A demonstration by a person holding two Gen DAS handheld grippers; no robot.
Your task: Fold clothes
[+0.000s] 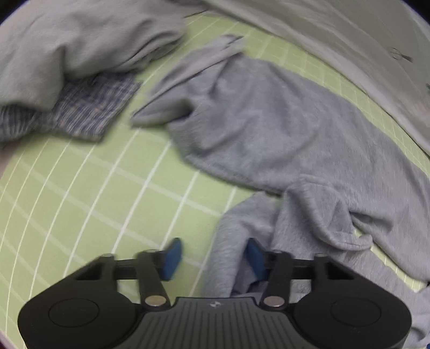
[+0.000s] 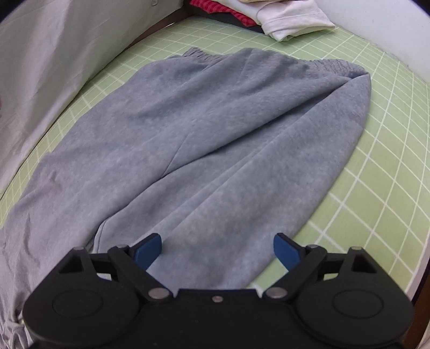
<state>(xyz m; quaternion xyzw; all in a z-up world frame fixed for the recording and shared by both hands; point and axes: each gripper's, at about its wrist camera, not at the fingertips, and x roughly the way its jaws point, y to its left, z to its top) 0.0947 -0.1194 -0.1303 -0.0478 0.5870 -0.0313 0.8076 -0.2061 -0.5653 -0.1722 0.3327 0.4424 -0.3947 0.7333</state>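
Grey-blue fleece trousers (image 1: 268, 128) lie crumpled on the green grid mat (image 1: 80, 201), and one rumpled leg end reaches down to my left gripper (image 1: 214, 257). That gripper points down with a fold of the leg between its blue pads. The right pad sits against the cloth, while the left pad (image 1: 172, 257) stands apart from it over bare mat. In the right wrist view the trousers (image 2: 215, 134) spread flat, with the elastic waistband (image 2: 336, 65) at the far end. My right gripper (image 2: 217, 251) hovers wide open above the near part, holding nothing.
A light grey garment (image 1: 80, 40) is heaped at the upper left on a blue plaid cloth (image 1: 88, 107). A pale grey sheet (image 2: 53, 53) borders the mat (image 2: 376, 174). Folded white and red clothes (image 2: 282, 21) are stacked at the far corner.
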